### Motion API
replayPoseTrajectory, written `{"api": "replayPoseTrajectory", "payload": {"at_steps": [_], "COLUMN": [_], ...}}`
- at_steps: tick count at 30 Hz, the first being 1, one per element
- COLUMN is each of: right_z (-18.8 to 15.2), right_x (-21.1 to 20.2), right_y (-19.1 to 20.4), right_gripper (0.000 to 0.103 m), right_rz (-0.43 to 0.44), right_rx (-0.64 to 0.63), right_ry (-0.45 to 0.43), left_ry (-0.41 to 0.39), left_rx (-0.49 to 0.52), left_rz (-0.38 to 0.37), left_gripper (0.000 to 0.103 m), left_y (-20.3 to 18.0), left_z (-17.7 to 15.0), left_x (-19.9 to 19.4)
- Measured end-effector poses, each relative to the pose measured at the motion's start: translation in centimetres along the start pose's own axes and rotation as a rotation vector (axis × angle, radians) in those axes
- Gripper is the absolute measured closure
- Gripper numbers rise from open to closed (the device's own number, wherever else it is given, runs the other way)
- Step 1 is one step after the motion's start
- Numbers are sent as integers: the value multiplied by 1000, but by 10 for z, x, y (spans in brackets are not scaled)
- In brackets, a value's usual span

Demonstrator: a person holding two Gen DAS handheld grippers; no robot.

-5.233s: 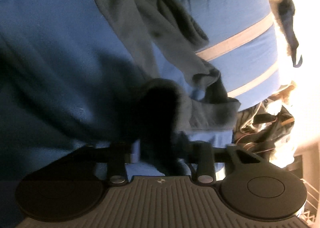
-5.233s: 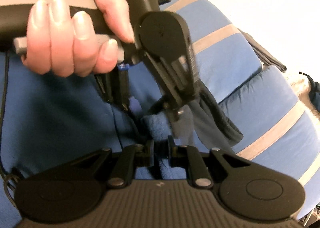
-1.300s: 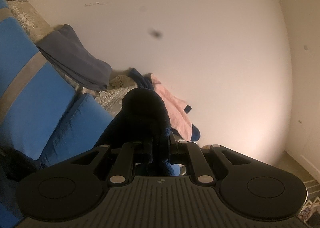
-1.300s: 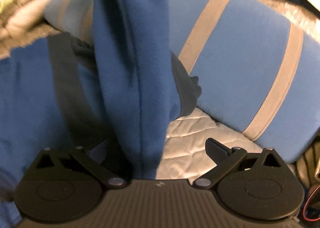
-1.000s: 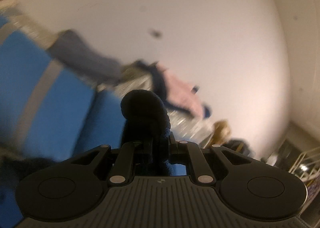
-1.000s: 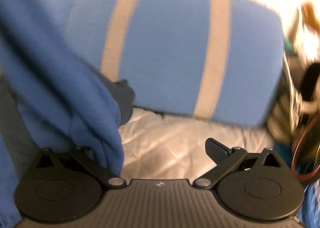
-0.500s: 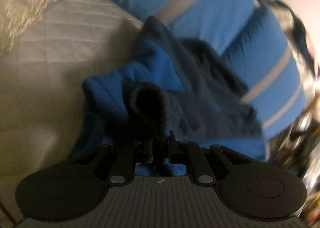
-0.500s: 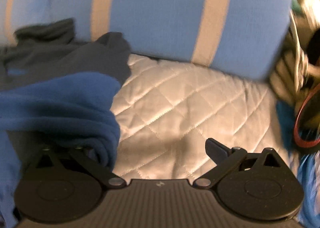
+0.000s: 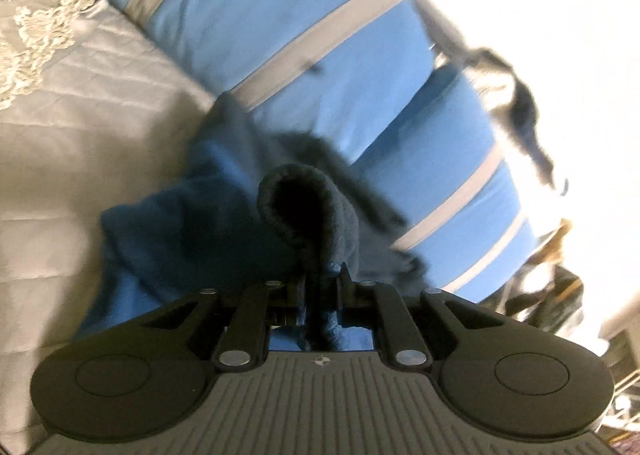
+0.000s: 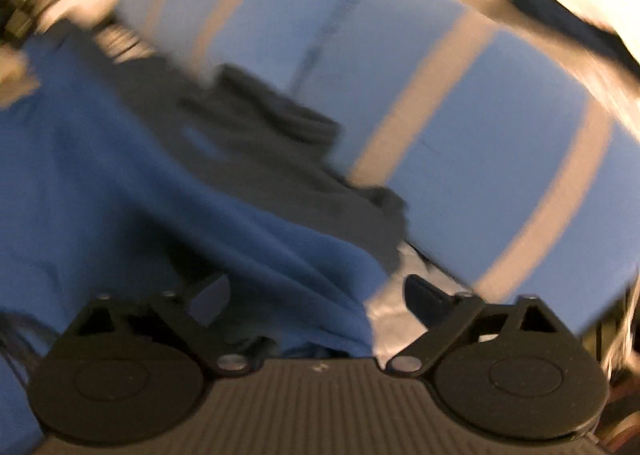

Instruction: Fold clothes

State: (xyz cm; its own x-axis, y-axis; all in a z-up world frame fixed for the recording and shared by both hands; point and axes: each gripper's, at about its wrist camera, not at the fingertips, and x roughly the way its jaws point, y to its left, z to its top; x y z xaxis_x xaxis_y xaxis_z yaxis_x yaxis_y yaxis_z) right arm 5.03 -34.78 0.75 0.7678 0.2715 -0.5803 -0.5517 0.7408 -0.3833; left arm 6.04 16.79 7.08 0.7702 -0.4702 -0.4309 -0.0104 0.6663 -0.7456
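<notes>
The left gripper is clamped tight on a rolled, dark-edged fold of the blue fleece garment, which slumps crumpled just ahead of it on the quilted bedspread, against the striped blue pillows. The right gripper gapes wide, fleece bunched between its fingers.

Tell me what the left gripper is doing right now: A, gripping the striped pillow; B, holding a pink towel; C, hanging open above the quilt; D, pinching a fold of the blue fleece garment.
D: the left gripper is closed on a rolled fold of the blue fleece garment, in front of the striped pillow.
</notes>
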Motion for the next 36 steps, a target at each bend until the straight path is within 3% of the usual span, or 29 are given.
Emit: {"api": "replayPoseTrajectory", "payload": {"at_steps": [6,11,14,19,24,27,29,31,34,36], "right_z": [5,2,0,0,0,-2,4,13,26,31], "right_x": [11,8,10,22,38,50,50,45,33,25], "right_y": [37,27,24,41,59,62,54,38,5,-14], "right_gripper": [15,35,39,40,54,68,89,91,93,93], "right_rz": [-12,12,20,-57,-150,-191,-230,-266,-313,-366], "right_rx": [-189,-127,-104,-204,-315,-350,-309,-209,-7,77], "right_ry": [-19,-13,-2,14,46,71,57,24,-36,-70], "left_ry": [-54,-86,-97,-100,-103,-104,-110,-119,-105,-104], "left_rx": [-170,-220,-232,-235,-258,-278,-279,-251,-153,-61], "left_rz": [-172,-215,-248,-281,-301,-290,-270,-227,-105,-95], "left_gripper": [90,90,90,90,90,90,90,90,90,91], "left_y": [9,13,12,8,9,9,7,-1,-30,-65], "left_z": [6,10,12,14,15,16,19,26,51,68], "left_x": [-5,-8,-9,-9,-7,-6,-5,0,19,30]}}
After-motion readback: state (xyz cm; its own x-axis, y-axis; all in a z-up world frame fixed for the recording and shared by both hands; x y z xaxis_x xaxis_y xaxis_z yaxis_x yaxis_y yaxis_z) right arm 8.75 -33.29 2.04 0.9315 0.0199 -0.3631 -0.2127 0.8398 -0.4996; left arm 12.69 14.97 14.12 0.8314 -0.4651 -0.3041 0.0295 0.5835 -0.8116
